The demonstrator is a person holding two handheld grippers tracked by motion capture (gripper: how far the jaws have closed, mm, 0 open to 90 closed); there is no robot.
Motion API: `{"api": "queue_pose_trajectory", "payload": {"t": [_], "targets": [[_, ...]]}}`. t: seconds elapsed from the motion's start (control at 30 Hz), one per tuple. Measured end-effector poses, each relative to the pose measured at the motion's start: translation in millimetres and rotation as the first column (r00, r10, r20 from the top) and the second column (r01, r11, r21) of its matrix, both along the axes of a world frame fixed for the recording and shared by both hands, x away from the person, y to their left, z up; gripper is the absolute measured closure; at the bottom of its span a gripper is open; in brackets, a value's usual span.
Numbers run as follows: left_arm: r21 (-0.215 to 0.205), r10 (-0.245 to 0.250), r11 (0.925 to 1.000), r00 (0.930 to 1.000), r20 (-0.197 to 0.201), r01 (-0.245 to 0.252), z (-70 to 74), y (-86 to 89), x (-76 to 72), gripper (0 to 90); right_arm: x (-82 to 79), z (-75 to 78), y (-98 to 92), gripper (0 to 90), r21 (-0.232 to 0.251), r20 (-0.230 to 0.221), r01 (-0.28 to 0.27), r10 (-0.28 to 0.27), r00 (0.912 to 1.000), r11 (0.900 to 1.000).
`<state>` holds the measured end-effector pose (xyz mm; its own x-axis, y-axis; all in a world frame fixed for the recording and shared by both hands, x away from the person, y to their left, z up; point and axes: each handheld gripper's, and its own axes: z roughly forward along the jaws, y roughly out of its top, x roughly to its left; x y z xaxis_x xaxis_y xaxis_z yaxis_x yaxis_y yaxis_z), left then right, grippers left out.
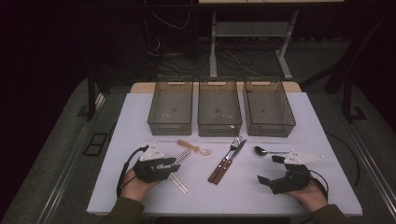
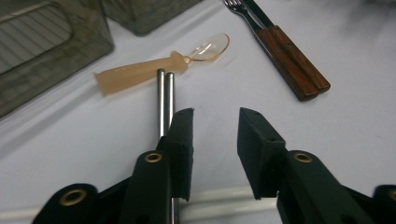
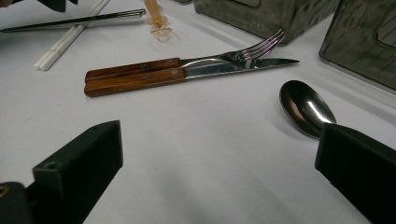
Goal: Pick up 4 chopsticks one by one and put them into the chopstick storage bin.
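My left gripper (image 1: pixel 173 164) (image 2: pixel 215 119) is open, low over the table, with bare tabletop between its jaws. A pair of metal chopsticks (image 1: pixel 183 155) (image 2: pixel 164 98) runs past the outer side of its left jaw and under it. White chopsticks (image 1: pixel 180 184) (image 2: pixel 219 205) lie crosswise beneath it. Just ahead rests a translucent plastic spoon (image 1: pixel 192 147) (image 2: pixel 140 74). My right gripper (image 1: pixel 270 169) (image 3: pixel 219 140) stands wide open near the front right, holding nothing. A metal spoon (image 1: pixel 261 150) (image 3: pixel 306 107) lies by its right jaw. A wooden-handled fork and knife (image 1: pixel 226 161) (image 3: pixel 140 74) lie side by side mid-table.
Three smoky plastic bins stand in a row at the back of the white table: left bin (image 1: pixel 170 127), middle bin (image 1: pixel 219 128), right bin (image 1: pixel 271 128). A cable trails from each gripper. The person's hands enter at the table's front edge.
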<state>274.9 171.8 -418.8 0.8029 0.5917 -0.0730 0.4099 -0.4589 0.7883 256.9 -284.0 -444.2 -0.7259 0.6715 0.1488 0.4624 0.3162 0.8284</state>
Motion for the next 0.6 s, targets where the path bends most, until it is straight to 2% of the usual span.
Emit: {"api": "queue_pose_trajectory", "payload": {"t": [0.03, 0.13, 0.27, 0.33, 0.47, 0.6], "targets": [[-0.012, 0.007, 0.9999, 1.0000, -0.002, -0.007, 0.5, 3.1, -1.4, 59.5, -0.1, 0.0, 0.1, 1.1, -0.001, 0.000, 0.000, 0.000, 1.0000, 1.000], [-0.007, 0.029, 0.9996, 0.9995, 0.012, -0.029, 1.0, 14.3, -3.4, 53.8, -0.3, 0.2, 0.1, 1.1, 0.000, 0.000, 0.000, 0.000, 1.0000, 1.000], [-0.013, 0.066, 0.9977, 0.9977, -0.016, -0.066, -2.2, 26.9, -4.2, 52.5, -0.2, 0.1, -0.1, 1.1, -0.002, -0.002, 0.001, -0.001, 1.0000, 1.000], [-0.002, 0.077, 0.9970, 0.9967, -0.026, -0.077, -4.9, 33.5, -4.4, 54.5, -0.4, 0.4, -0.1, 1.1, 0.000, 0.000, -0.001, 0.001, 1.0000, 1.000], [-0.007, 0.102, 0.9948, 0.9939, -0.043, -0.102, -8.6, 41.8, -3.6, 58.3, -0.8, 0.0, -0.2, 1.1, -0.002, -0.005, 0.000, 0.000, 1.0000, 1.000], [0.004, 0.100, 0.9950, 0.9939, -0.045, -0.100, -10.6, 44.4, -1.3, 67.6, -0.7, 0.1, -0.1, 1.1, -0.001, -0.002, -0.001, 0.001, 1.0000, 1.000]]}}
